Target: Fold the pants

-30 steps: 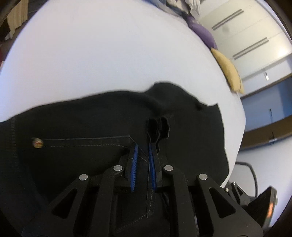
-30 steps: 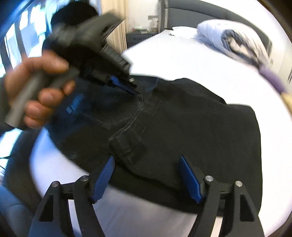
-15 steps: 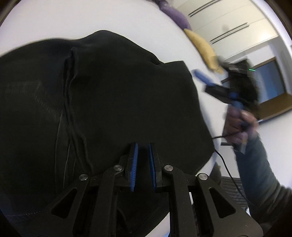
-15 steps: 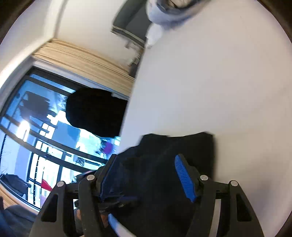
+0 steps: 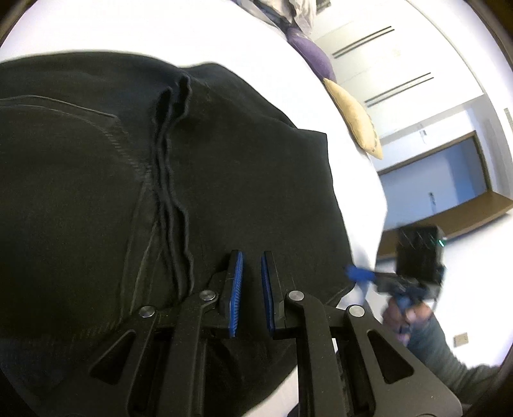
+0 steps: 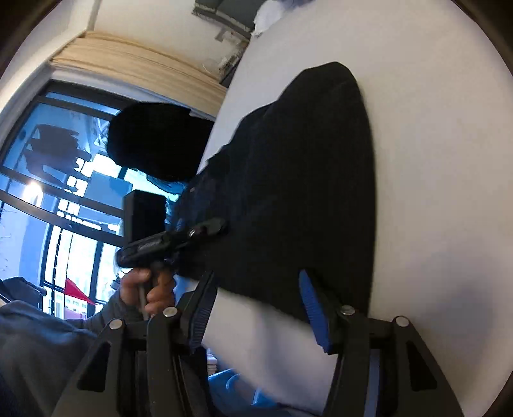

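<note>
Black pants lie in a folded heap on a white bed. My left gripper hovers just above the pants near their near edge; its blue pads stand a narrow gap apart with no cloth between them. My right gripper is open wide at the bed's edge, over the near end of the pants, holding nothing. The right gripper also shows in the left wrist view, off the bed's right side. The left gripper also shows in the right wrist view, resting at the pants' left edge.
A purple pillow and a tan pillow lie at the bed's far right edge. Rumpled bedding lies at the head. Windows and a curtain are to the left in the right wrist view.
My left gripper has let go of the fold of cloth it held and its pads have parted a little. My right gripper has swung away to the bed's edge, staying open.
</note>
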Demonstrator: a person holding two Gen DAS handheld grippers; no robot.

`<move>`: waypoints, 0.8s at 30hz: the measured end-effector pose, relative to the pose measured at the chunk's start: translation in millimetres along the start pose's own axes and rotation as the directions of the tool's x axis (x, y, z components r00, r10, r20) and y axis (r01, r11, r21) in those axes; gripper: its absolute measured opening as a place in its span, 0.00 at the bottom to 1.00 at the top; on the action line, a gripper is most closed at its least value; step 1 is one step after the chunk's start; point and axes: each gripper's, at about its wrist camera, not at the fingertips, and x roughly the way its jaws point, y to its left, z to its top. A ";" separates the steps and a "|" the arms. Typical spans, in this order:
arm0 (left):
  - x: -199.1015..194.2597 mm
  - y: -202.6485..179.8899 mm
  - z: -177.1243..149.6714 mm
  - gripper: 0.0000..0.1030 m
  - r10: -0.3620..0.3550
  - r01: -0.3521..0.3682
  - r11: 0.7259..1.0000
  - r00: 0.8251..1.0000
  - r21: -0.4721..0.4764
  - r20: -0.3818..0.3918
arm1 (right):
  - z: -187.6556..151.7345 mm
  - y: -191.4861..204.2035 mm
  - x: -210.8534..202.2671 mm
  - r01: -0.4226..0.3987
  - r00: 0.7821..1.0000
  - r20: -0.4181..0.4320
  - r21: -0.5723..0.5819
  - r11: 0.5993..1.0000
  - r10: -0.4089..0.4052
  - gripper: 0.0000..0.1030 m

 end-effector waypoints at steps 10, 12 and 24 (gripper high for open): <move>-128.5 16.9 -82.9 0.24 0.086 -0.044 0.987 0.955 -0.152 0.283 | -6.3 44.1 -13.1 -0.160 0.958 0.243 0.004 0.987 0.154 0.64; -149.8 34.2 -98.6 0.65 0.084 0.004 0.971 0.930 -0.238 0.357 | 3.2 54.2 -1.2 -0.209 0.945 0.259 0.011 0.978 0.199 0.64; -184.2 148.4 -133.1 0.97 0.056 0.328 0.773 0.818 -0.543 0.573 | 2.6 120.0 63.6 -0.301 0.933 0.207 -0.001 0.954 0.294 0.64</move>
